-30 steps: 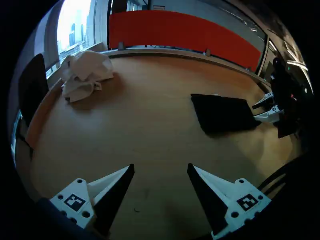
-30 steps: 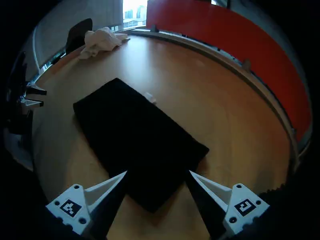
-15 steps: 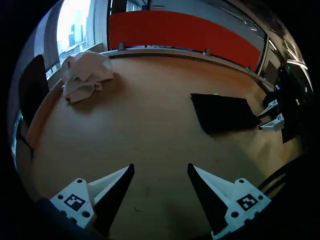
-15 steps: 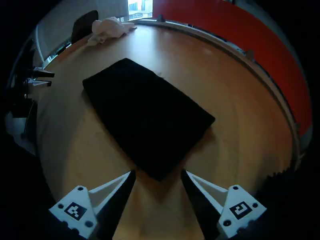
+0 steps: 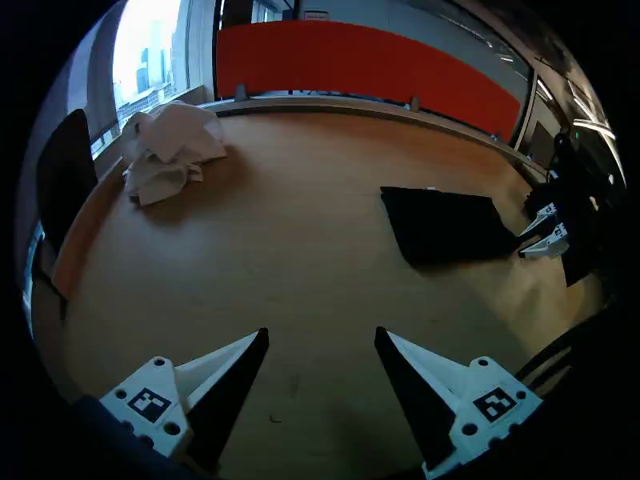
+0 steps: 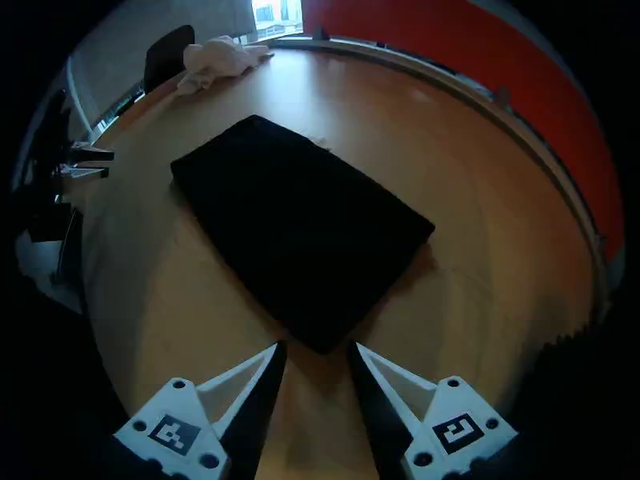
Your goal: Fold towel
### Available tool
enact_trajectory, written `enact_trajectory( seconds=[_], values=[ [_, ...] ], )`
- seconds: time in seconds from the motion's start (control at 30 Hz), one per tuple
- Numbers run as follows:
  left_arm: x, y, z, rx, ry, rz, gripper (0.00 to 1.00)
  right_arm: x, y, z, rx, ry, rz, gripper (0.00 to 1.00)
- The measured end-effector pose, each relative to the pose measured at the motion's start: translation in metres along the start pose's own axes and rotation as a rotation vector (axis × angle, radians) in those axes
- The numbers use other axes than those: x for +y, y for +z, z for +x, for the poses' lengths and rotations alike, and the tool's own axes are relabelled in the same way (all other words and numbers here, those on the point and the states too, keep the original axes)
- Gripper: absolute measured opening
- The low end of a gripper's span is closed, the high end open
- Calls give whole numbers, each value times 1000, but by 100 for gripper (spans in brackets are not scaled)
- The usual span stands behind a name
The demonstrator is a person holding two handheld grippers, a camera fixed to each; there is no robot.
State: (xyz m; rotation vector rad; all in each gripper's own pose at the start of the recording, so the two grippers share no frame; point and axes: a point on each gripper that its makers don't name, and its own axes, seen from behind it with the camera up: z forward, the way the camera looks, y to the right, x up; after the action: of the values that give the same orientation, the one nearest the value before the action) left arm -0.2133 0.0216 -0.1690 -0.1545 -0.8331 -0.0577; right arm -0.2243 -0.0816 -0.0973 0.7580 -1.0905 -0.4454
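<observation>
Black towel [image 6: 300,232] lies flat on the table [image 6: 480,240], seemingly part-folded. Right claw [image 6: 315,346], narrowly parted and empty, at the towel's near corner; left claw [image 5: 320,332] wide open, well apart from the towel. Next, we judge: pinch that corner.

Wooden bench [image 5: 304,208] w/ a curved far edge. Black towel [image 6: 300,232], folded flat into a rectangle, lies just ahead of the right hand-held gripper [image 6: 316,348], nearest corner close to its tips. Crumpled white cloth pile [image 5: 170,148] sits far ahead-left of the left hand-held gripper [image 5: 320,331], by the bench edge.
</observation>
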Motion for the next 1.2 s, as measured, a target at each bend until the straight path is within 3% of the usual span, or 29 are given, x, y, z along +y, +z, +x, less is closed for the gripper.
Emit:
enact_trajectory(
  seconds=[0.1,0.43,0.8,1.2],
  values=[
    [1,1,1,0,1,-2,99,0,0,1,3,-7,-2,48],
    [2,0,0,0,0,-6,99,3,1,4,13,4,-5,6],
    [3,1,1,0,-1,-8,99,6,-4,16,45,5,-16,4],
    [4,2,2,3,-3,-8,99,14,-30,49,118,-9,-51,4]
  ],
)
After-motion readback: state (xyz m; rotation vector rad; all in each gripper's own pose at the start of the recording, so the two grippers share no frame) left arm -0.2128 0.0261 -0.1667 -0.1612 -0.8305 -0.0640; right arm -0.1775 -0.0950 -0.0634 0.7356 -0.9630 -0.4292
